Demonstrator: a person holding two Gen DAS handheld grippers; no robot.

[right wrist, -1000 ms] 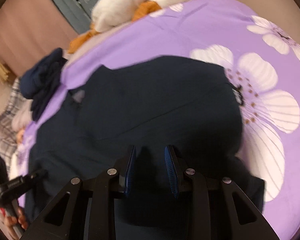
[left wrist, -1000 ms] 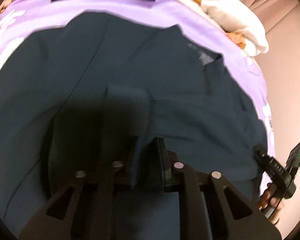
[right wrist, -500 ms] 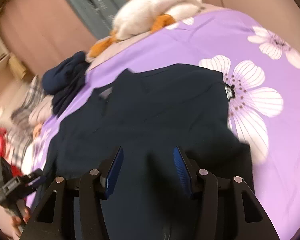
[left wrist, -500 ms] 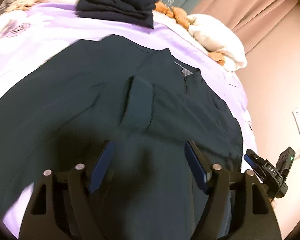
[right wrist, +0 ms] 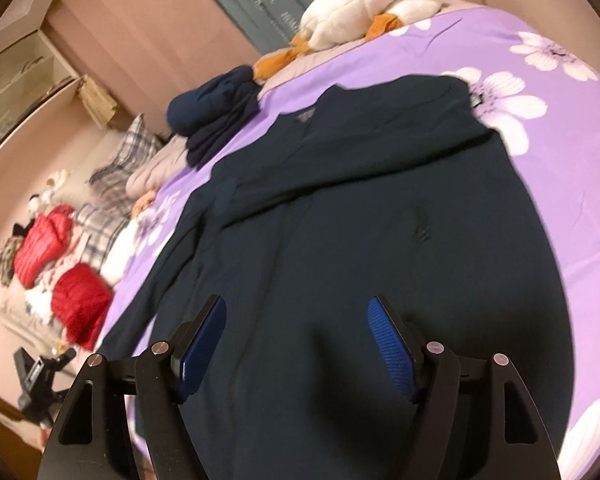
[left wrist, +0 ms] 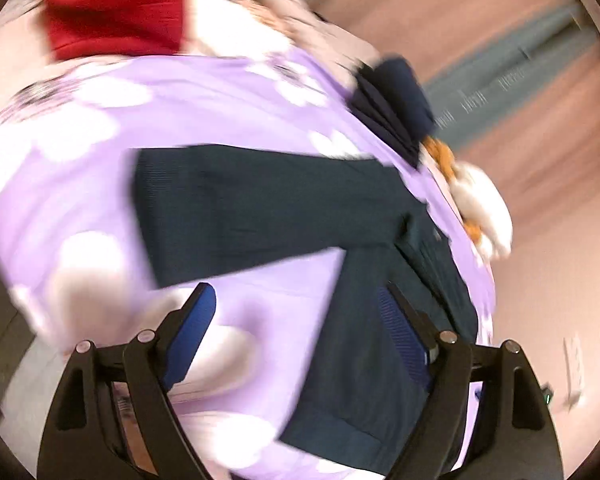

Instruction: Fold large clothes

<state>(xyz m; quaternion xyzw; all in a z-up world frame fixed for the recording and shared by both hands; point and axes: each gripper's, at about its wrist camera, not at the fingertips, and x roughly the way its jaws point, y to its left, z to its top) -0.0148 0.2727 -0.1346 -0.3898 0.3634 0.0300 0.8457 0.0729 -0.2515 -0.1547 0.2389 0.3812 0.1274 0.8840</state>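
A dark teal long-sleeved garment (right wrist: 380, 220) lies spread on the purple flowered bedspread (right wrist: 560, 128). One sleeve is folded across its chest. The other sleeve (left wrist: 260, 204) stretches out flat to the left in the blurred left wrist view. My left gripper (left wrist: 300, 320) hangs above the bedspread beside the garment's side edge. Its jaws are opening wide and nothing is between the blue pads (left wrist: 192, 332). My right gripper (right wrist: 296, 340) hovers over the garment's lower body, jaws opening, pads clear of the cloth. The left gripper's black body (right wrist: 36, 376) shows at the lower left edge.
A folded navy stack (right wrist: 216, 112) sits beyond the collar, next to a white and orange plush (right wrist: 364, 8). Red clothes (right wrist: 80, 300), plaid pillows (right wrist: 128, 148) and other laundry crowd the bed's far left. Pink curtains and a shelf stand behind.
Both grippers went from shut to open. The left one let go of the sleeve now lying on the chest and swung left over the other sleeve. The right one drew back.
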